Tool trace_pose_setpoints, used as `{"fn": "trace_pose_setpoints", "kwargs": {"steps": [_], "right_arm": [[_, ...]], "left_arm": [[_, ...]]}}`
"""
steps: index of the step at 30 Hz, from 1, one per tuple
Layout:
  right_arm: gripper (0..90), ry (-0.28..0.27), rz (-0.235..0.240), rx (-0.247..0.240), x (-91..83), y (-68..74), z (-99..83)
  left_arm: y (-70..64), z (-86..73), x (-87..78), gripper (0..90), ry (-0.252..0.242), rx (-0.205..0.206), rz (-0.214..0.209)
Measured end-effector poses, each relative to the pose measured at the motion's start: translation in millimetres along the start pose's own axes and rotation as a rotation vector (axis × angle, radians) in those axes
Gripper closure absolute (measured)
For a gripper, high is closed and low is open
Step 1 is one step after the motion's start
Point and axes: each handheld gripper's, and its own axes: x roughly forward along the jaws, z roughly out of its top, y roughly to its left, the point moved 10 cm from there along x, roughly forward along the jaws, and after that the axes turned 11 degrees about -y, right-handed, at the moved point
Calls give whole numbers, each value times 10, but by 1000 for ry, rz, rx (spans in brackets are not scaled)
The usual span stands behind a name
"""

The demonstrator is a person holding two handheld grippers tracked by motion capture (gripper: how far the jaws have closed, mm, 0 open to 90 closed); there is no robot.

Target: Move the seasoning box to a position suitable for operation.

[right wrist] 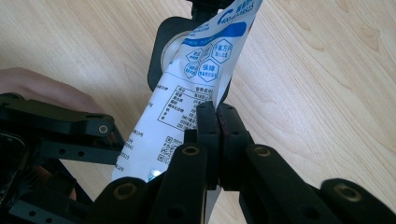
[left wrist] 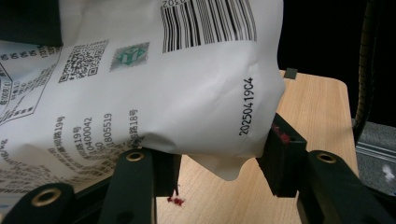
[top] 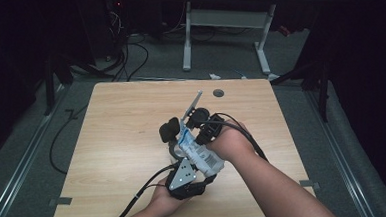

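In the high view, the light wooden table (top: 112,142) occupies the centre of the frame. At lower centre, the left gripper (top: 184,176) rises from the bottom edge, carrying its grey three-cornered plate. Just right of it and above, the white and blue printed plastic pouch (top: 197,151) runs diagonally from centre toward lower right, held clear of the table surface between the 2 tools. The right gripper (top: 202,125) enters from the right of centre, the hand behind it.

In the left gripper view, the pouch (left wrist: 154,84) covers the upper left and centre; a barcode, QR code and date stamp are legible. The 2 black jaws stand apart, 1 on each side of the pouch's lower corner. The right-hand jaw touches the edge; contact at the left-hand jaw is probably light, but the angle does not confirm a firm grip.

In the right gripper view, the pouch (right wrist: 196,88) runs from upper centre to lower left. The 2 jaws are pressed together on its edge at centre frame.

Status: the pouch is lifted and secured by the right gripper. Remaining, as judged: close the left gripper fully on the corner, then proceed with tearing or repositioning.
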Motion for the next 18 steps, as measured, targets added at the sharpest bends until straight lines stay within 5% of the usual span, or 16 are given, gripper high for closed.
{"fn": "trace_pose_setpoints", "kwargs": {"steps": [18], "right_arm": [[894,1,-3,10,12,-37,-9]], "left_arm": [[12,0,29,545,2,-6,-4]]}}
